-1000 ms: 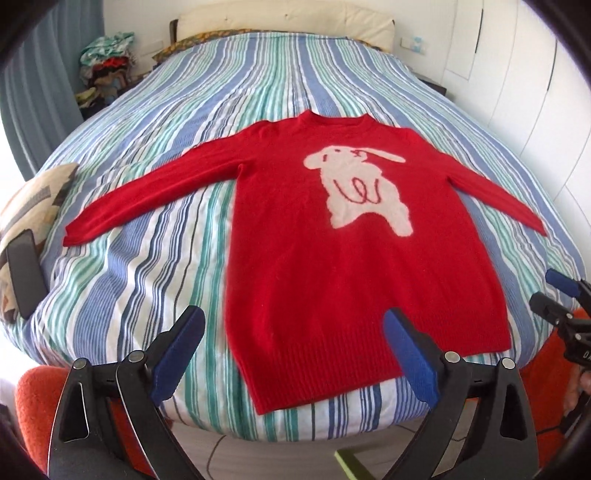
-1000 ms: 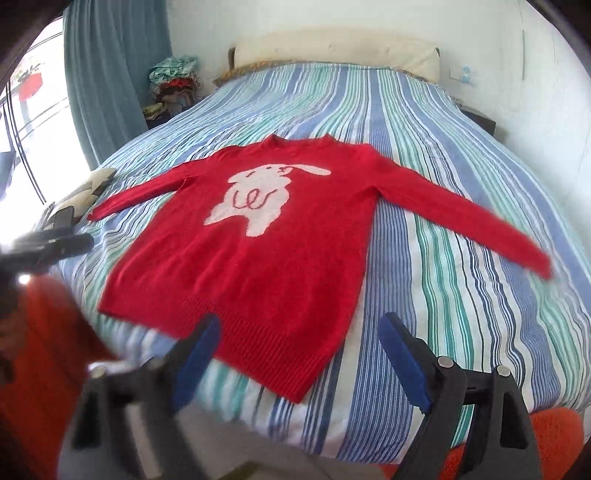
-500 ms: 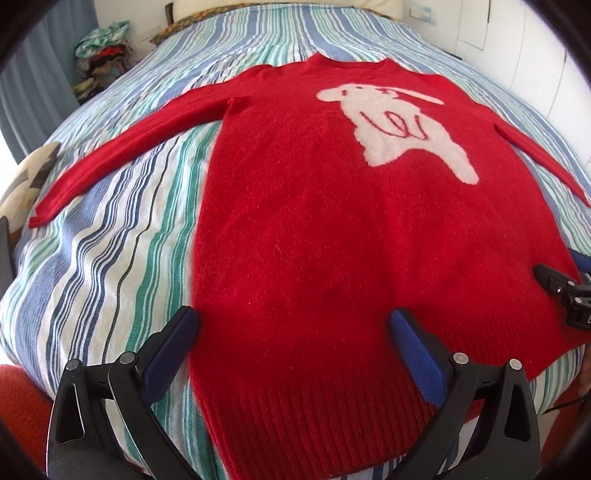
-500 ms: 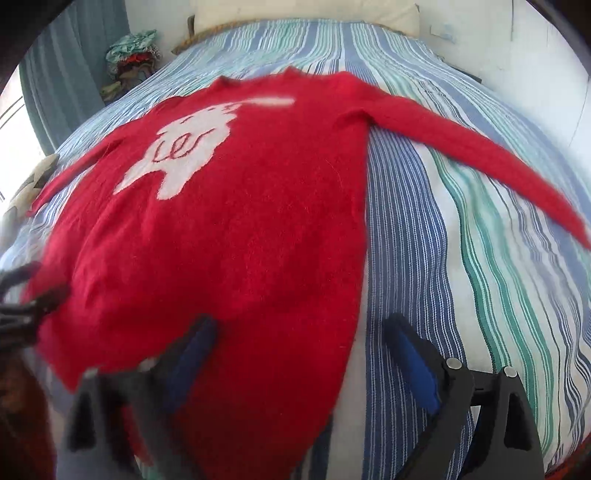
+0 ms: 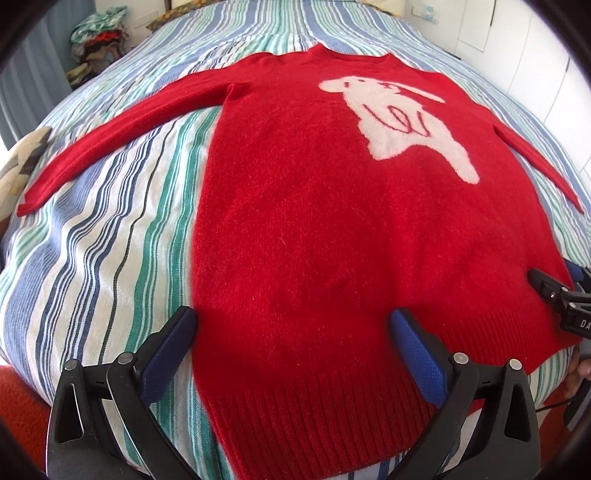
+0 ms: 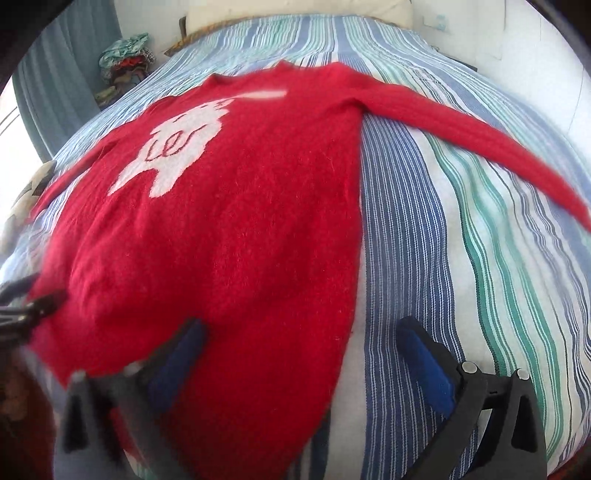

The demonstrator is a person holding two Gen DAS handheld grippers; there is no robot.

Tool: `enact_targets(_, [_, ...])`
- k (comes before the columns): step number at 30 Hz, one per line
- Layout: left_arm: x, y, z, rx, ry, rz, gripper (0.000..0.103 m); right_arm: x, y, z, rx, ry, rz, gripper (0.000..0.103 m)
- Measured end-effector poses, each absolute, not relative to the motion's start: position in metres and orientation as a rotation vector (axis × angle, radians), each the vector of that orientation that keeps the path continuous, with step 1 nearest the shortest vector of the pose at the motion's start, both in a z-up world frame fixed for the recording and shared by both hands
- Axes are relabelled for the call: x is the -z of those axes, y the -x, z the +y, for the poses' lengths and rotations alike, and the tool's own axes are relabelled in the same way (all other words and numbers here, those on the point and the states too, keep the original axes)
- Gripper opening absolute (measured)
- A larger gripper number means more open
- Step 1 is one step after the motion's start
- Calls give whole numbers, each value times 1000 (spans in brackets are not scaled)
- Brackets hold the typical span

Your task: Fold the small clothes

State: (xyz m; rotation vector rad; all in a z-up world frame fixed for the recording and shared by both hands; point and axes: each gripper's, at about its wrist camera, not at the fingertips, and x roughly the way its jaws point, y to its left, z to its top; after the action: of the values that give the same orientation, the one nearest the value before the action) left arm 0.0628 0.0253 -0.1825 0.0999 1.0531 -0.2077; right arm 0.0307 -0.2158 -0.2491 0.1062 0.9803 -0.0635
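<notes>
A red sweater (image 5: 332, 229) with a white animal figure (image 5: 399, 122) lies flat, sleeves spread, on a striped bed (image 5: 110, 229); it also shows in the right wrist view (image 6: 229, 229). My left gripper (image 5: 291, 325) is open, low over the hem's left corner, its jaws straddling the sweater's left edge. My right gripper (image 6: 303, 343) is open over the hem's right corner, straddling the right edge. The right gripper also shows at the left wrist view's right rim (image 5: 565, 295), and the left gripper shows blurred at the right wrist view's left rim (image 6: 26, 310).
A pile of clothes (image 5: 99, 40) sits at the far left of the bed, beside a curtain. A patterned cushion (image 5: 22, 162) lies at the left edge. Pillows (image 6: 295, 11) are at the headboard. White wardrobe doors (image 5: 535, 44) stand on the right.
Both grippers have moved forward and down from beyond the foot of the bed to just over the sweater's hem corners. Both stay open. The sweater has not moved.
</notes>
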Motion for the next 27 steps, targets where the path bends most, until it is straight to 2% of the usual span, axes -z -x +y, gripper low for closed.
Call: enact_targets(27, [182,-64,21,207,-133,1045,103,250,-29,-215,76,-106,950,103])
